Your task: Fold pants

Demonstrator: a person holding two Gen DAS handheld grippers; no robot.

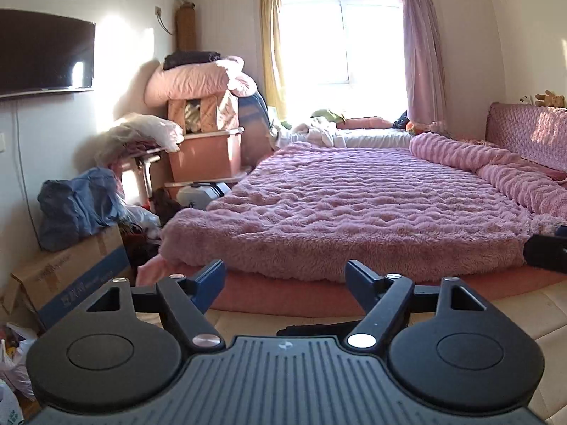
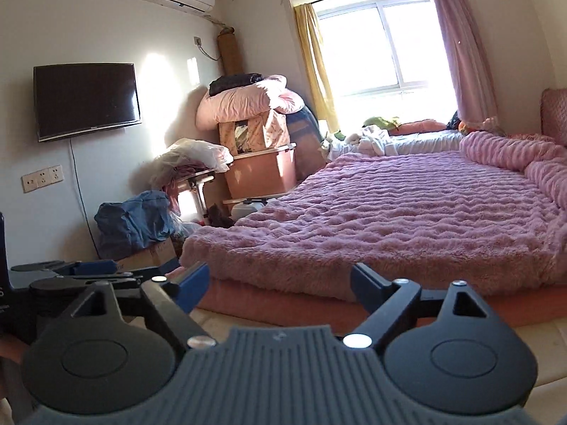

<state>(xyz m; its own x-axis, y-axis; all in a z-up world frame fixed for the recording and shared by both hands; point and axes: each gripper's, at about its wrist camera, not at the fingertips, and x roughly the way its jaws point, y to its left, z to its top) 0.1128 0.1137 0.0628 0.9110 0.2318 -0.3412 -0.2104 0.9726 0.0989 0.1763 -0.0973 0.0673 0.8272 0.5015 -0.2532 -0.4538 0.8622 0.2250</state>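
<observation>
My left gripper point(image 1: 285, 276) is open and empty, held low in front of the near edge of a bed with a fluffy pink blanket point(image 1: 354, 205). A dark piece of cloth point(image 1: 319, 329), possibly the pants, lies on the floor just below it, mostly hidden by the gripper body. My right gripper point(image 2: 280, 279) is open and empty, also facing the bed point(image 2: 389, 219). The left gripper shows at the left edge of the right wrist view point(image 2: 85, 272). No pants show on the bed.
A cardboard box point(image 1: 71, 276) and a blue bag point(image 1: 78, 209) stand left of the bed. Stacked bins and bedding point(image 1: 202, 124) fill the far corner. A TV point(image 2: 85, 101) hangs on the left wall. Rolled pink bedding point(image 1: 496, 166) lies along the headboard.
</observation>
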